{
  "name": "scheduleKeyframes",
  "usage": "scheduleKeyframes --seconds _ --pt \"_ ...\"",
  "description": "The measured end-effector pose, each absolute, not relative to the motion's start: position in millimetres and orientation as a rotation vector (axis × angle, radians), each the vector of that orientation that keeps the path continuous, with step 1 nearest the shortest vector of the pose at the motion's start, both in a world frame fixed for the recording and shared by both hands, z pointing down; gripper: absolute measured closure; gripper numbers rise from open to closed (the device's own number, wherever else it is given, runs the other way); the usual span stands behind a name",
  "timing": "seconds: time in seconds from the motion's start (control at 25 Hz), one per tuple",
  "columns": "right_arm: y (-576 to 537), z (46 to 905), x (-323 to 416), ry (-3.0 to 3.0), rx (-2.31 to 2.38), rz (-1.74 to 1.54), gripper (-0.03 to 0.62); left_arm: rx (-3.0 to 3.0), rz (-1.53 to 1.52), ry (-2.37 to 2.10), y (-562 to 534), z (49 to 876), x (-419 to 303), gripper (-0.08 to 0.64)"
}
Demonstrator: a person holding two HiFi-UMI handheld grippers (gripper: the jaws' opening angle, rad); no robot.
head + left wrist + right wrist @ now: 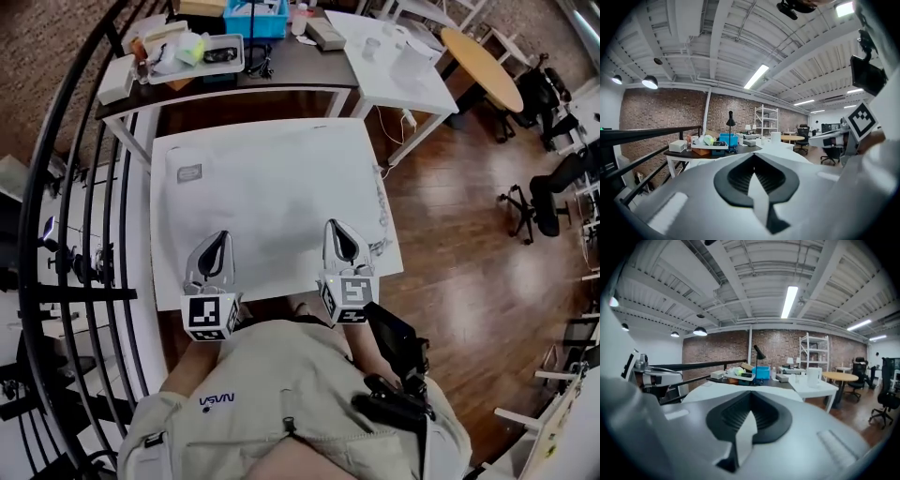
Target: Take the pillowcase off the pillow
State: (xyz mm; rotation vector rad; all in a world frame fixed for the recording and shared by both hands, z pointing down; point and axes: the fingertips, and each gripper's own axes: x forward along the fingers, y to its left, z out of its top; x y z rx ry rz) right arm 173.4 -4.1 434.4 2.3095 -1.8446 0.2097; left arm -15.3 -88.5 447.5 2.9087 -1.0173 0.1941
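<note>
The job looks to be at its start: the white pillowcase [272, 197] lies spread flat over most of the table [156, 142], with a zip-like edge along its right side. No pillow shows apart from it, so I judge the pulling-off is all still to do. The left gripper [222, 236] and the right gripper [337, 227] sit at the cloth's near edge. Each has its jaws pressed together on a thin sliver of white fabric, apparently that near edge. As for writing, a small label [188, 173] sits near the far left corner of the cloth, too small to read. The person's pale clothing carries a dark NASA print [217, 400] that reads upside down from above. The marker cube [210, 317] bears only black-and-white squares - no letters.
</note>
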Motion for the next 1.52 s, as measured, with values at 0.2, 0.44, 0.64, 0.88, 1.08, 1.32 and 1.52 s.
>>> scheduleKeyframes --seconds 0.2,0.44,0.64,0.88,1.08,1.32,1.52 --pt "26 432 186 -1.958 2.291 0.185 0.589 2.920 0.190 -1.143 -44 434 0 0.555" --pt "57 438 191 -2.090 2.183 0.165 0.589 2.876 0.207 -1.248 9 430 16 0.555" --pt "72 428 189 -2.110 2.216 0.130 0.589 2.846 0.233 -1.306 21 433 0 0.555" --pt "74 425 179 -2.077 2.273 0.142 0.591 2.845 0.225 -1.280 20 440 -20 0.555" --pt "70 425 160 -2.039 2.276 0.140 0.592 2.841 0.230 -1.265 7 446 -37 0.555" --pt "63 424 150 -2.024 2.262 0.110 0.592 2.861 0.192 -1.237 -3 442 -41 0.555" --pt "59 424 149 -2.016 2.265 0.116 0.591 2.880 0.180 -1.220 -7 439 -40 0.555"
